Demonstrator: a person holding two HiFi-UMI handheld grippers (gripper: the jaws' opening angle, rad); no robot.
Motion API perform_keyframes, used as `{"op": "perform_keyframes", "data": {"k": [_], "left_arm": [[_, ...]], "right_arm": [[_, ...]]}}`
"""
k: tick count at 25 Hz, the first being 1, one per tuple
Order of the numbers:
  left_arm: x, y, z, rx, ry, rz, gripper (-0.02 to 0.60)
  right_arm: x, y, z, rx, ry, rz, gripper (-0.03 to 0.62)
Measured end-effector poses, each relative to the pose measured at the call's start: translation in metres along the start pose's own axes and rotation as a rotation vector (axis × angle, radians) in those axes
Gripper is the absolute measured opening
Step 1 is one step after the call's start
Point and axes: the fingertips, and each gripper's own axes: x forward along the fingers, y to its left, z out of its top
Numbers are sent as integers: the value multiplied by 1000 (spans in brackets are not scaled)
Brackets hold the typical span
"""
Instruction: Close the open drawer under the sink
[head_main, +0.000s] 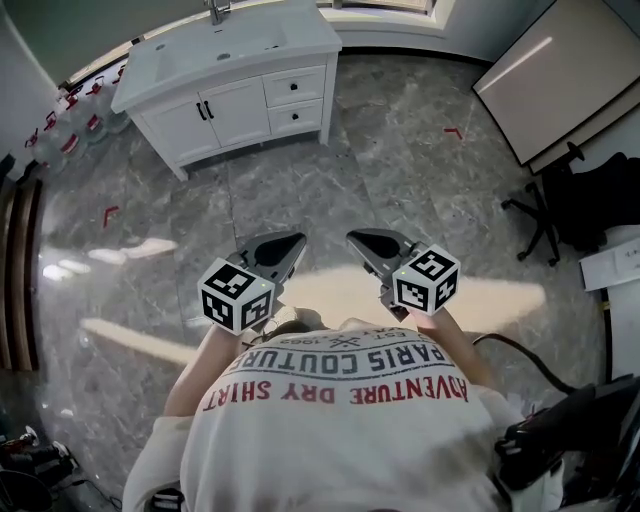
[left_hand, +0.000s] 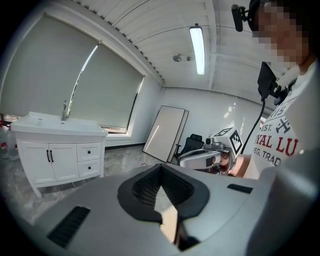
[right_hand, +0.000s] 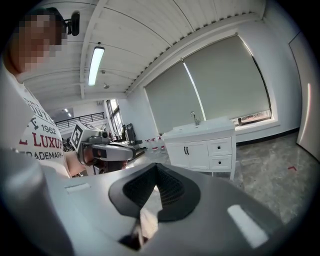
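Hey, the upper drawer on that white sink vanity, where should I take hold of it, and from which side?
Grip the small dark knob at the centre of the upper drawer, coming straight in from the front of the vanity. The drawer front is a flat upright panel, so the knob is likely the only part jaws can close on.

Grey marble-look floor (head_main: 400, 150), glossy, w/ pale light streaks across it. Two red tape marks on it: one (head_main: 453, 132) toward the right, one (head_main: 110, 211) at left. Whiteboard (head_main: 545, 80) leans vs. right wall; black office chair (head_main: 545, 215) near its lower end. Row of clear bottles (head_main: 62, 135) w/ red labels along left wall. Roller blinds (left_hand: 75, 80) drawn down over the big windows. Ceiling strip light (left_hand: 198, 47) is on. Black cable (head_main: 525, 355) runs over floor, btm right.
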Motion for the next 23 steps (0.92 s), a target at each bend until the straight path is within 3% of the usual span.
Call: {"op": "perform_keyframes", "data": {"k": [23], "left_arm": [[-7, -30, -10, 24, 22, -14, 0]], "right_arm": [[-17, 19, -10, -5, -6, 3, 2]]}}
